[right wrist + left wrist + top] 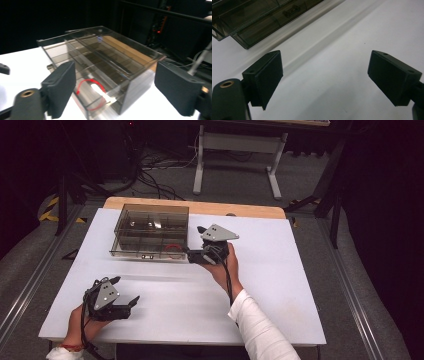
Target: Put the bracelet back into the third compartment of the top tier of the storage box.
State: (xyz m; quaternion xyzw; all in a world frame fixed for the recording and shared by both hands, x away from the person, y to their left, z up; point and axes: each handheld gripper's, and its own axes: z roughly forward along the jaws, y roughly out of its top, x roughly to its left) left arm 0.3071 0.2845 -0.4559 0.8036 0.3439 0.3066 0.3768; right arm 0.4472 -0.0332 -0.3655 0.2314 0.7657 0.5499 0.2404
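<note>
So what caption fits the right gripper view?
Open right tool facing a smoky transparent plastic compartment box holding a red loop.

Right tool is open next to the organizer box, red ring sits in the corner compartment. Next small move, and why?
Probably draw the right tool back from the clear organizer box. Its jaws stand wide with nothing between them, and the red ring already lies in the near corner compartment, so the drop looks finished. The left tool rests open on the white table, apart from the box.
</note>
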